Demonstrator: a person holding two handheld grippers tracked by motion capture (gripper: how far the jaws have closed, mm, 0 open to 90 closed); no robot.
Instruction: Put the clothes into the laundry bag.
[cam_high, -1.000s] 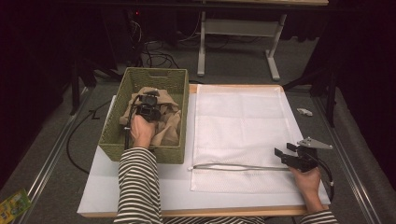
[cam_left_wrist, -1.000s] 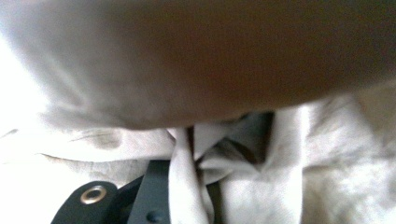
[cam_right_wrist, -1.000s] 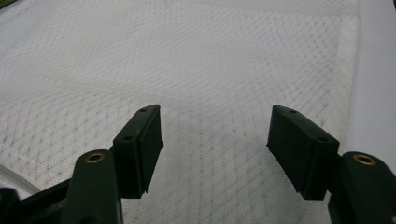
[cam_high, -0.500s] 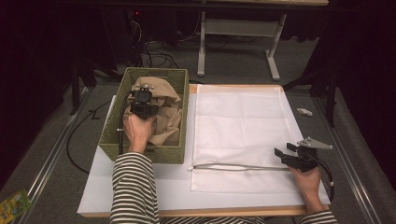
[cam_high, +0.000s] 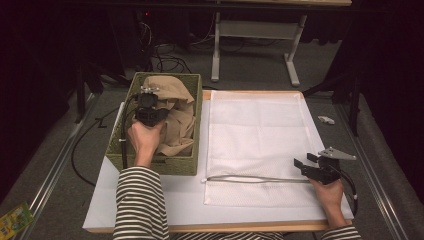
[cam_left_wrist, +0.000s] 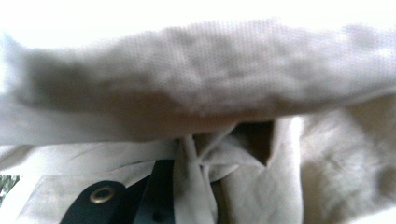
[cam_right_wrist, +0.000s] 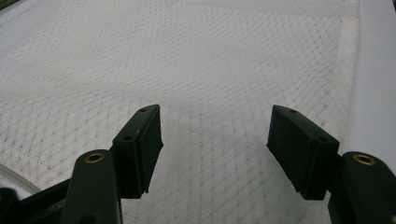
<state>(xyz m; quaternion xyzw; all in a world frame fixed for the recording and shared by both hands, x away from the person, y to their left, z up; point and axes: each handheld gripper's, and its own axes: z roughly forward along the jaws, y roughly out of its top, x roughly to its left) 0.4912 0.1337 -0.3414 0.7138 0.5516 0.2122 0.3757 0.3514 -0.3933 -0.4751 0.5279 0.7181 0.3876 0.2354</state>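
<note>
A crumpled beige cloth (cam_high: 175, 115) fills a green woven basket (cam_high: 189, 165) at the table's left. My left gripper (cam_high: 149, 97) is down among its folds, shut on a bunch of it and raised above the basket. In the left gripper view the beige cloth (cam_left_wrist: 201, 84) drapes close over the lens, and a strip of it runs down beside one black jaw. A white mesh bag (cam_high: 260, 135) lies flat to the right, its zipper (cam_high: 255, 179) along the near side. My right gripper (cam_high: 306, 160) rests at the zipper's right end, open, with bare mesh bag (cam_right_wrist: 210, 56) between the jaws of the right gripper (cam_right_wrist: 215, 116).
Basket and bag lie on a white board (cam_high: 150, 200) on a wooden table. A small white object (cam_high: 326, 120) lies on the grey floor to the right. Cables (cam_high: 165, 62) and a desk frame (cam_high: 255, 30) stand beyond the table. A coloured packet (cam_high: 15, 220) lies at the bottom left.
My left hand has risen and moved toward the far end of the basket, drawing the beige cloth up with it. The right hand has stayed still.
</note>
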